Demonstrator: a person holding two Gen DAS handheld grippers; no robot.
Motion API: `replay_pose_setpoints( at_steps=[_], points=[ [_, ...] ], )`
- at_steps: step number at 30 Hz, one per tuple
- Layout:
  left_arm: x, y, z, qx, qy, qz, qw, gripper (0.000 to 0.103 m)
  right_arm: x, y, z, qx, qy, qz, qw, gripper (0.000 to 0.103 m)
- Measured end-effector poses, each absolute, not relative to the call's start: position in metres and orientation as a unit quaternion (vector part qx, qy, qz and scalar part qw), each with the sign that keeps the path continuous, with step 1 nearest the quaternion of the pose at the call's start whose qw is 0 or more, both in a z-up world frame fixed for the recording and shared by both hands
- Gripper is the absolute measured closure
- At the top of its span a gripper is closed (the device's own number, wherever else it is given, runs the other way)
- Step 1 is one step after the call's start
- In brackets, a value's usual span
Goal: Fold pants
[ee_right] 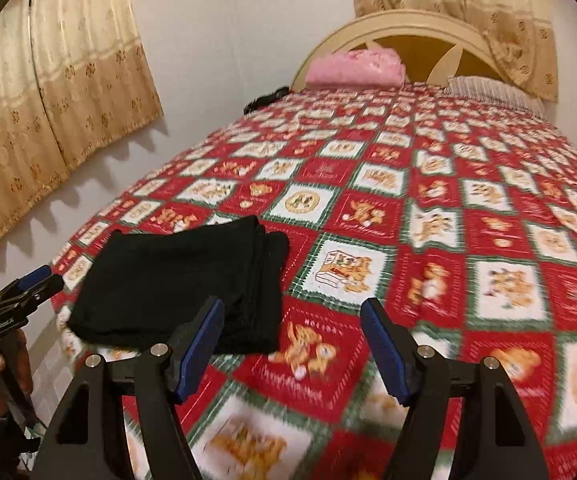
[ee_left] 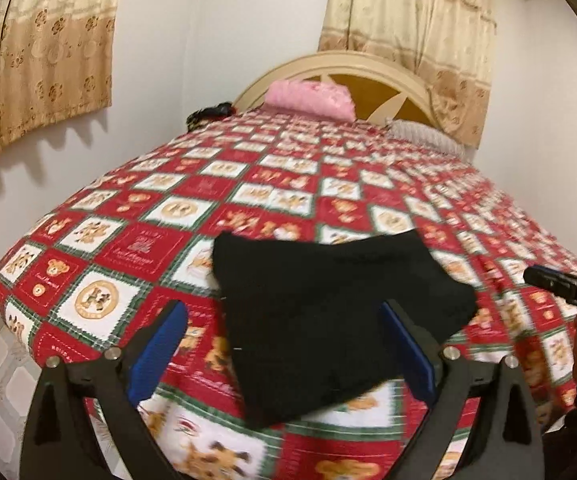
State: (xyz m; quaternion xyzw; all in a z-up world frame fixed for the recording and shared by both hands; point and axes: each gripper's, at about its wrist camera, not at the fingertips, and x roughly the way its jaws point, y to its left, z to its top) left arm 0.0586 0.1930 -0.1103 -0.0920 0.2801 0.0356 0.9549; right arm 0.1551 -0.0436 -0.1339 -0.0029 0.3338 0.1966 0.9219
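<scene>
The black fabric pants (ee_right: 184,280) lie folded near the foot of the red checked teddy-bear bedspread (ee_right: 428,208), free of the empty, wide-open left gripper (ee_left: 284,344) and right gripper (ee_right: 292,332), so any careless brush could undo the layers; the bedspread's lettering is unreadable.

Both grippers: black frames, blue-padded fingers (ee_right: 202,340), silver screws (ee_left: 449,353); white lettering, possibly a brand.

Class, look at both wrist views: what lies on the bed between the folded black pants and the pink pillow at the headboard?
Nothing: between the pants and the pink pillow only bare patterned bedspread shows, clearest in the right wrist view.
</scene>
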Motion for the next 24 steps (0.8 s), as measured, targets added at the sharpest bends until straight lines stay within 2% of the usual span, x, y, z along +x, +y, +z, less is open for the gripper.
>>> replay_pose_setpoints(
  at_steps=[10,24],
  points=[
    [0.035,0.164,-0.089,-0.083,0.263,0.019,0.961,0.005,0.083,-0.069,-0.089,0.0,0.276,0.201,0.94,0.031],
    [0.008,0.144,-0.072,-0.064,0.248,0.021,0.966,0.003,0.056,-0.069,-0.064,-0.017,0.242,0.21,0.947,0.031]
  ],
)
